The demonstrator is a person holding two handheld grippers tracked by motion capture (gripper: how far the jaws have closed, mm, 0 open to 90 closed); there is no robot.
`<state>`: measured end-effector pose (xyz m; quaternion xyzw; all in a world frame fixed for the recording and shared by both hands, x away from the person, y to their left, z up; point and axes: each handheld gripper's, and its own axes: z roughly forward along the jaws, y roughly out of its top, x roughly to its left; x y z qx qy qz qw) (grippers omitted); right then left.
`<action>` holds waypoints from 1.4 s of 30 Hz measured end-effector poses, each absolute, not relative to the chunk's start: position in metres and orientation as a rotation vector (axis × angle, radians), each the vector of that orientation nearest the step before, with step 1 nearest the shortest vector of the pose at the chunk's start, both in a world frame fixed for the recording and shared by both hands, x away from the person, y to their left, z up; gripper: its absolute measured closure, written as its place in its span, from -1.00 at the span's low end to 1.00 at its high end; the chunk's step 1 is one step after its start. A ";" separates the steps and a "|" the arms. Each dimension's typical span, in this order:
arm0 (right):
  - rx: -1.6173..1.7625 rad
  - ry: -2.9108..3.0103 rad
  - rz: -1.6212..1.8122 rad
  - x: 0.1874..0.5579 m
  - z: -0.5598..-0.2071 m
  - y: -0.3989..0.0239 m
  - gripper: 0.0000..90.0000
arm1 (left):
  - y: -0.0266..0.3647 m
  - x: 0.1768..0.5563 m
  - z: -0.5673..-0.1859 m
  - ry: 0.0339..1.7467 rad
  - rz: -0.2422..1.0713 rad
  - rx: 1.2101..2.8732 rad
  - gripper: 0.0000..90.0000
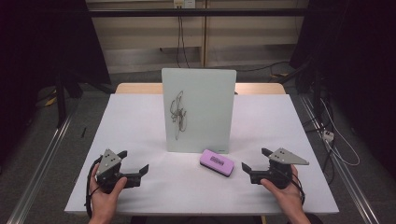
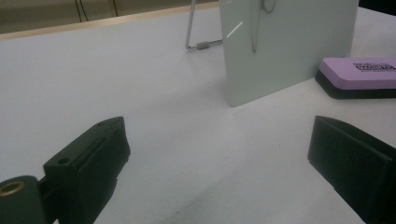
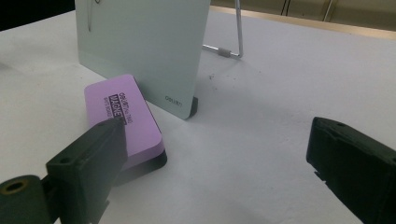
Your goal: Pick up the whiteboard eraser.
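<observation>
On the table, left gripper (image 1: 135, 161) spread wide, empty, right gripper (image 1: 256, 158) likewise, near purple eraser (image 1: 216, 162).

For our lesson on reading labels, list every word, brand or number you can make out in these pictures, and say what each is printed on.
"deli": small grey print at the bottom corner of the standing white board.
"MAGNE...": white letters in a black bar on the purple eraser; the rest is hidden behind the right tool's jaw.
Two smaller lines beside that bar on the eraser: too small and blurred to read.
Black scribble on the board: a doodle, not writing.
</observation>
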<state>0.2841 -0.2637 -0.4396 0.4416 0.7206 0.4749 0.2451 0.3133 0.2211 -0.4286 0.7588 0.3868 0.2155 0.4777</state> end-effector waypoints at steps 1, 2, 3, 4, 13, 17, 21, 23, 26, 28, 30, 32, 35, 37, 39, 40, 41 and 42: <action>1.207 1.970 1.297 0.284 -0.440 -0.264 -0.89 | 0.222 0.314 -0.428 0.946 0.520 1.852 -0.89; 1.209 1.970 1.300 0.284 -0.440 -0.264 -0.89 | 0.222 0.314 -0.428 0.951 0.518 1.848 -0.89; 1.216 1.970 1.297 0.285 -0.440 -0.264 -0.89 | 0.222 0.315 -0.428 0.953 0.516 1.847 -0.89; 1.218 1.970 1.296 0.285 -0.440 -0.265 -0.89 | 0.222 0.315 -0.428 0.955 0.515 1.847 -0.89; 1.285 2.002 1.282 0.288 -0.443 -0.264 -0.85 | 0.223 0.317 -0.428 0.945 0.482 1.842 -0.90; 1.285 2.035 1.276 0.288 -0.444 -0.262 -0.85 | 0.222 0.318 -0.429 0.950 0.481 1.843 -0.91; 1.279 2.063 1.250 0.288 -0.444 -0.259 -0.89 | 0.223 0.318 -0.429 0.951 0.468 1.833 -0.91; 1.281 2.083 1.249 0.288 -0.444 -0.258 -0.87 | 0.224 0.319 -0.430 0.951 0.464 1.845 -0.91; 1.288 2.101 1.251 0.289 -0.445 -0.255 -0.86 | 0.225 0.319 -0.430 0.960 0.454 1.832 -0.91; 1.283 2.116 1.247 0.290 -0.445 -0.253 -0.87 | 0.227 0.320 -0.430 0.962 0.455 1.831 -0.91; 1.248 2.140 1.246 0.291 -0.444 -0.250 -0.87 | 0.229 0.320 -0.430 0.956 0.455 1.837 -0.91; 1.204 2.174 1.237 0.291 -0.442 -0.248 -0.87 | 0.229 0.320 -0.429 0.955 0.460 1.837 -0.91; 1.180 2.186 1.248 0.289 -0.439 -0.244 -0.87 | 0.230 0.319 -0.429 0.957 0.456 1.833 -0.91; 1.172 2.190 1.252 0.290 -0.437 -0.242 -0.87 | 0.229 0.319 -0.430 0.961 0.453 1.832 -0.91; 1.165 2.204 1.252 0.290 -0.434 -0.239 -0.83 | 0.228 0.319 -0.431 0.958 0.452 1.847 -0.91; 1.162 2.219 1.259 0.291 -0.433 -0.238 -0.75 | 0.228 0.318 -0.431 0.956 0.454 1.849 -0.91; 1.154 2.229 1.272 0.291 -0.431 -0.237 -0.70 | 0.227 0.318 -0.431 0.951 0.452 1.855 -0.91; 1.142 2.235 1.283 0.292 -0.430 -0.235 -0.72 | 0.227 0.318 -0.431 0.943 0.455 1.864 -0.90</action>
